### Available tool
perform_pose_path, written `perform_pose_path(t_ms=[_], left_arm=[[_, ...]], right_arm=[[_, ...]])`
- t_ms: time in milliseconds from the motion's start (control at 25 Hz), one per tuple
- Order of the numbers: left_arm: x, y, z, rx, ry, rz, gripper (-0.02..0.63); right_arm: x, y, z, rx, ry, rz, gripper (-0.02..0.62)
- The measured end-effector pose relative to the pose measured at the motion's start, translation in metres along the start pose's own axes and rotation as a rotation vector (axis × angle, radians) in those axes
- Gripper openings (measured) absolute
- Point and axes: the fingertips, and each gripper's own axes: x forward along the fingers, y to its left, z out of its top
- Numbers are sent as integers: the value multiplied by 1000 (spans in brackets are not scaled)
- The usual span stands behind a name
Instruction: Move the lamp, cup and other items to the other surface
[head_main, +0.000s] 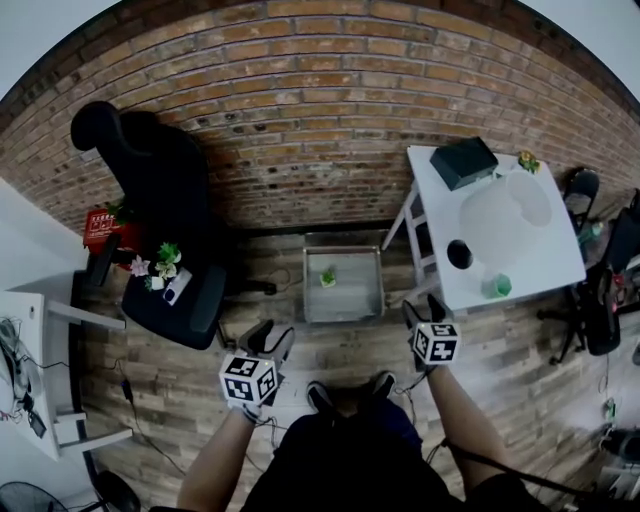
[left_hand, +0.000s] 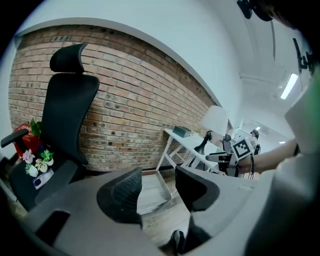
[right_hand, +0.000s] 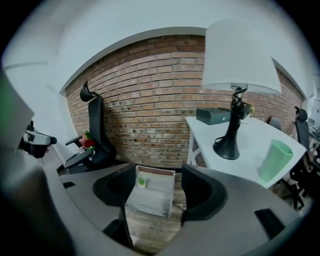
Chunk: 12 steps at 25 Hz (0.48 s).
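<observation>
the left tool (head_main: 272, 340) reaches forward from the person's left forearm (head_main: 215, 465) and tilts downward, its jaws apart with nothing between the pads. the right tool (head_main: 424, 310) extends from the right forearm (head_main: 462, 420), also angled downward, jaws parted and empty. each tool's marker cube (head_main: 248, 380) sits just behind its jaws, facing up. the tools are well apart, either side of the person's feet (head_main: 320, 396).

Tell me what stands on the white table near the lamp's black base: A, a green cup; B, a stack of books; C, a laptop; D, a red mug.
A: in the right gripper view a green cup stands on the white table, apart from the lamp.
</observation>
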Motion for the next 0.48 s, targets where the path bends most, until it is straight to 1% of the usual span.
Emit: perform_pose_path(t_ms=[240, 480], left_arm=[[-8, 34, -14, -47, 19, 18, 204], [6, 46, -28, -70, 62, 31, 204]], right_arm=[[32, 80, -5, -41, 25, 103, 291], [78, 124, -28, -42, 86, 181, 288]])
